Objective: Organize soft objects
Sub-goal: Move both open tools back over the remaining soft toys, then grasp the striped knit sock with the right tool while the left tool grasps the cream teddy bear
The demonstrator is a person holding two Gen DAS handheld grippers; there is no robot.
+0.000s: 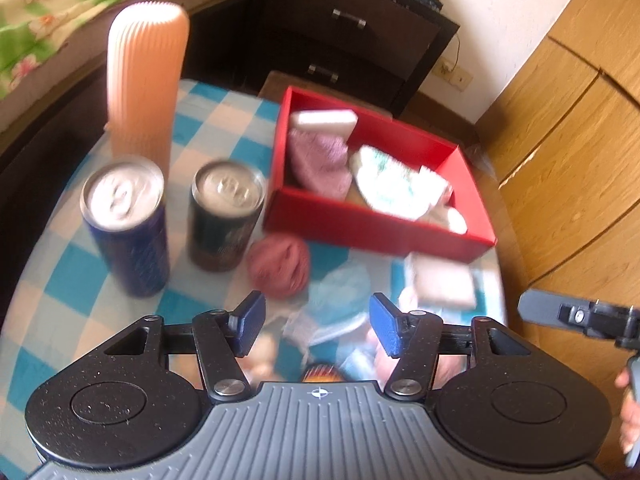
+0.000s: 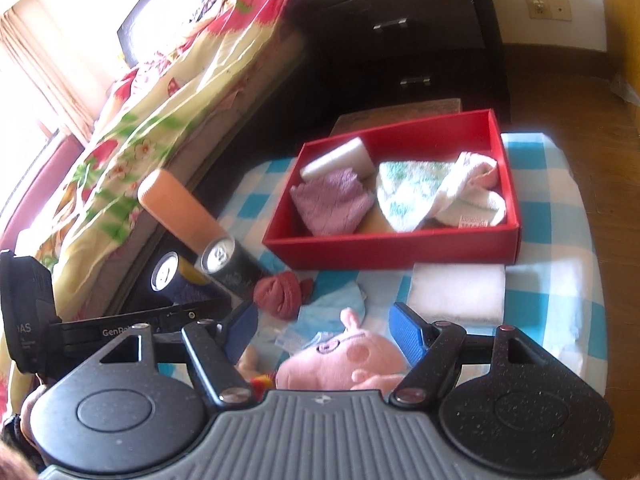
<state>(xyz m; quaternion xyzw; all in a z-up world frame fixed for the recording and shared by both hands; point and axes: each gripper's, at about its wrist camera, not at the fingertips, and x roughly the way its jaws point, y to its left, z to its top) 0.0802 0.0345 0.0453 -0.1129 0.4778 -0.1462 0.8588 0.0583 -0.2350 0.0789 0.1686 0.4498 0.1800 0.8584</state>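
target: pink stuffed pig plush toy (image 2: 344, 364), lies on the checked cloth just in front of the red cardboard box (image 2: 400, 246), outside it
target vs tool: sits right between the right gripper (image 2: 324, 334) fingers, low in the right wrist view, snout pointing toward the box
long axis: seems to run left-right across the jaw gap; partly hidden by the gripper body, so unsure
right gripper state: jaws spread wide, nothing held
left gripper (image 1: 316, 326) state: jaws apart too, empty; view blurred
nearer hand: right, by my read; left hovers over the pale blue cloth (image 1: 340, 292)
other loose soft items: dark pink yarn-like bundle (image 2: 280, 290) and white folded towel (image 2: 458, 290), both just in front of the box
box contents: lilac knit piece (image 2: 332, 200), white sponge block (image 2: 340, 158), green-white cloth (image 2: 408, 192)
left of box: two drink cans (image 1: 176, 212), not soft
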